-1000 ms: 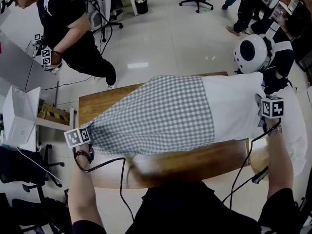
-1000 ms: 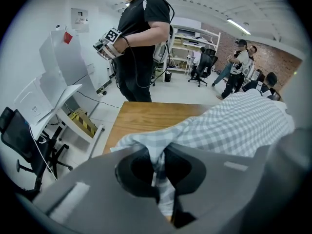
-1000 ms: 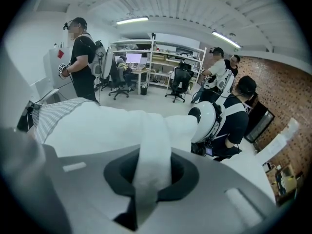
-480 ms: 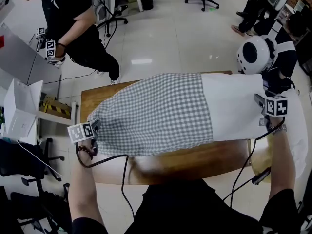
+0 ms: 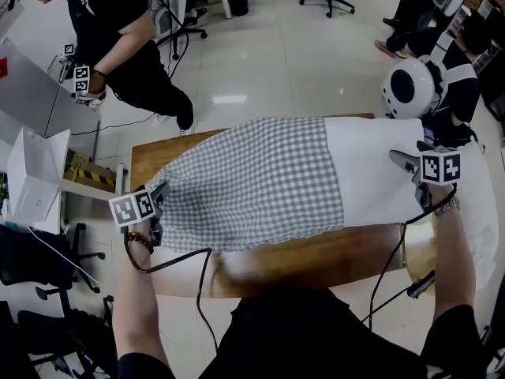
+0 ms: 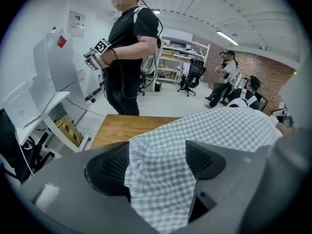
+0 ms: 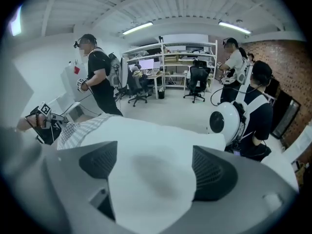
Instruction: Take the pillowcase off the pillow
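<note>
A pillow lies across the wooden table [image 5: 316,259]. The grey checked pillowcase [image 5: 252,184] covers its left part, and the bare white pillow [image 5: 375,176] sticks out at the right. My left gripper [image 5: 162,200] is at the case's left end. Its jaws have just been opening, and a loose fold of checked pillowcase [image 6: 219,130] lies between the open left gripper's [image 6: 157,162] pads. My right gripper [image 5: 404,163] is at the pillow's right end. Its jaws have also just been opening, and the open right gripper [image 7: 156,167] straddles the white pillow [image 7: 161,140].
A person in black [image 5: 118,46] stands beyond the table's far left corner holding marker-cube grippers. A round white helmet-like object [image 5: 406,89] and seated people are at the far right. A white box [image 5: 31,184] sits left of the table. Cables hang over the near edge.
Both grippers' jaws have gone from shut to open, letting go of the pillowcase's left end and the pillow's right end. Both hands shifted a little toward the far side.
</note>
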### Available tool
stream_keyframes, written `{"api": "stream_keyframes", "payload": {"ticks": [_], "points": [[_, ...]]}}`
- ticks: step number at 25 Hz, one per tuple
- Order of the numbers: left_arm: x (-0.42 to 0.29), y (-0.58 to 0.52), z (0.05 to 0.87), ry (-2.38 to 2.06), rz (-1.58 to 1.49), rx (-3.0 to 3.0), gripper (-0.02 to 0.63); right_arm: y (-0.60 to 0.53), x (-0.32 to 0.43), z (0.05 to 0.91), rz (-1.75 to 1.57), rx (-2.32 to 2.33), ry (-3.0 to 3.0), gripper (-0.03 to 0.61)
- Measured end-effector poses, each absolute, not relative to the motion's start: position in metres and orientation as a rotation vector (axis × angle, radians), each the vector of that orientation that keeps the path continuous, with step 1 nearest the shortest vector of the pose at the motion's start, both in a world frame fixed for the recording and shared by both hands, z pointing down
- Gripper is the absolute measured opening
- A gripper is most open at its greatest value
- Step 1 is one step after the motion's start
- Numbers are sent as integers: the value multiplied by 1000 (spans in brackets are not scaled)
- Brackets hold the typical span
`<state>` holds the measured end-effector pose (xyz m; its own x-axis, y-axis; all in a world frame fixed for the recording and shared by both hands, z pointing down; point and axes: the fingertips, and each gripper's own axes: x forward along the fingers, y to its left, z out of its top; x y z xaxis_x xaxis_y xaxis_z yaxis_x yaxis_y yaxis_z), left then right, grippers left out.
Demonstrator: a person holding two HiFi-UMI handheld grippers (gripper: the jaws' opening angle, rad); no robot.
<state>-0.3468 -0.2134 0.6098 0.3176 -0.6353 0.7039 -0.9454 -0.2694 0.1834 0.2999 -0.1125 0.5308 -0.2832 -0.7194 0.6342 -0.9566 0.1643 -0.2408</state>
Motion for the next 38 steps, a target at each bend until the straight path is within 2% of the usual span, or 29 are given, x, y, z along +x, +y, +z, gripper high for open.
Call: {"api": "stream_keyframes", "payload": {"ticks": [7, 17, 29, 38], "points": [[-259, -204, 616, -1167, 645, 2091, 373, -122, 265, 554, 862, 1500, -2051, 497], [-179, -201, 674, -1031, 682, 2087, 376, -140, 208, 567, 712, 1381, -2032, 500], [-172, -216, 746, -1063, 900, 1920, 393, -166, 196, 628, 692, 1290, -1893, 500], [-168, -245, 770, -1080, 991, 1833, 393, -205, 190, 637, 686, 1277, -1838, 486]]}}
